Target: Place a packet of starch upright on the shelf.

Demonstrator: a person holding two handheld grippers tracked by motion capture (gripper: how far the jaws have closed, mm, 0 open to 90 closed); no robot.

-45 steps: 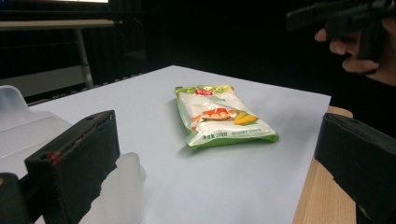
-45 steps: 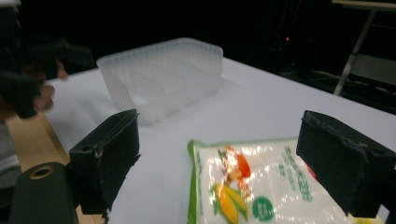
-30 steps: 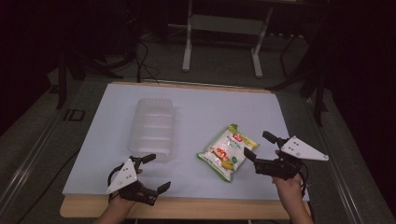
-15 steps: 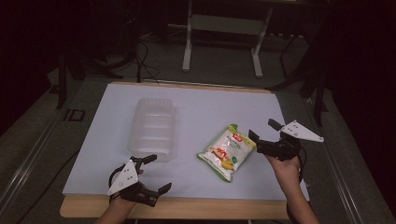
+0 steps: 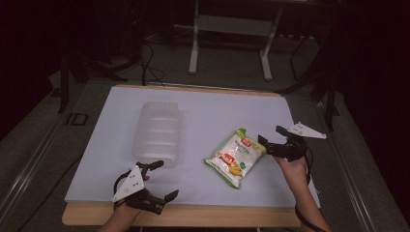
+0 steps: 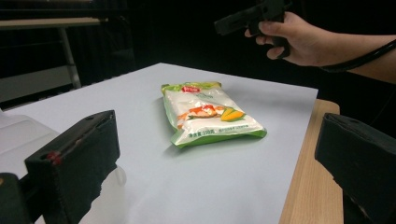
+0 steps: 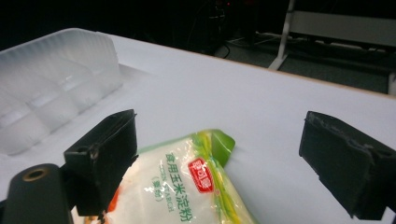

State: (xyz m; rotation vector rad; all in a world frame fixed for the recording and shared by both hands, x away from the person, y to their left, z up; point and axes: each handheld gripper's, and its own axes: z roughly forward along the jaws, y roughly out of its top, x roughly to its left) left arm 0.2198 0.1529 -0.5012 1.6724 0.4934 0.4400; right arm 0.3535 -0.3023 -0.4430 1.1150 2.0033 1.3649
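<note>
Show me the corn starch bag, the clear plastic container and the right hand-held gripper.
corn starch bag (image 5: 235,157), high view, middle of its front.
clear plastic container (image 5: 159,133), high view, ribbed top.
right hand-held gripper (image 5: 269,139), high view, between its fingertips.

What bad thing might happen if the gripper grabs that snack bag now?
Two things might go wrong. The right hand-held gripper is open at the bag's top corner, so pinching just that thin edge might let the bag slip or tear. And the bag lies near the clear plastic container, so dragging it sideways might bump that light container along the table.
</note>
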